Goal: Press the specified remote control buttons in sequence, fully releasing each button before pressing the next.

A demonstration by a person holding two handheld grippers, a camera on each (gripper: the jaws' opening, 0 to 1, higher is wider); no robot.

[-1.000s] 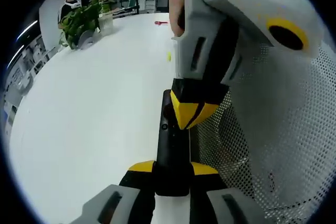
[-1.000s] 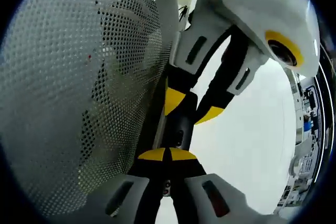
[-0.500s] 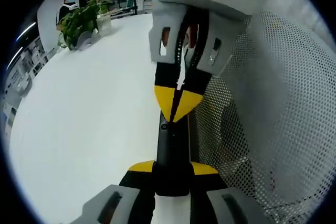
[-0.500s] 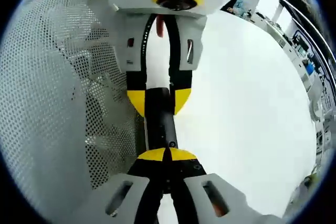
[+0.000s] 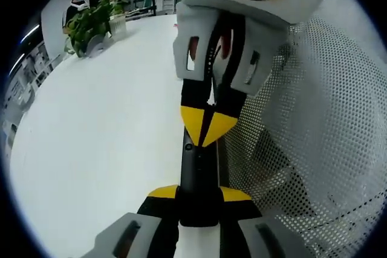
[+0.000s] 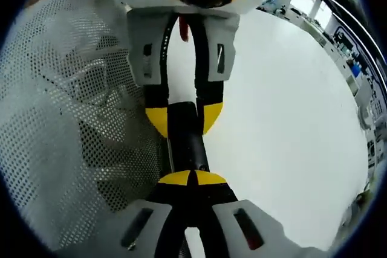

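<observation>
Pinching the black remote [image 5: 198, 170] on the white table [image 5: 91, 143] between its yellow tips, the left tool [image 5: 199, 194] is met by the clenched right tool [image 6: 191, 179], whose off-centre push could tip the remote.

I can't read any buttons on the remote control [image 5: 198, 170]; both claws cover its ends. The plant [image 5: 91, 22] on the far table [image 5: 103, 125] is blurred.

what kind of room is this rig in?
Probably an open office or lab: a long white table, a potted plant at its far end, and shelving with equipment along the wall.
</observation>
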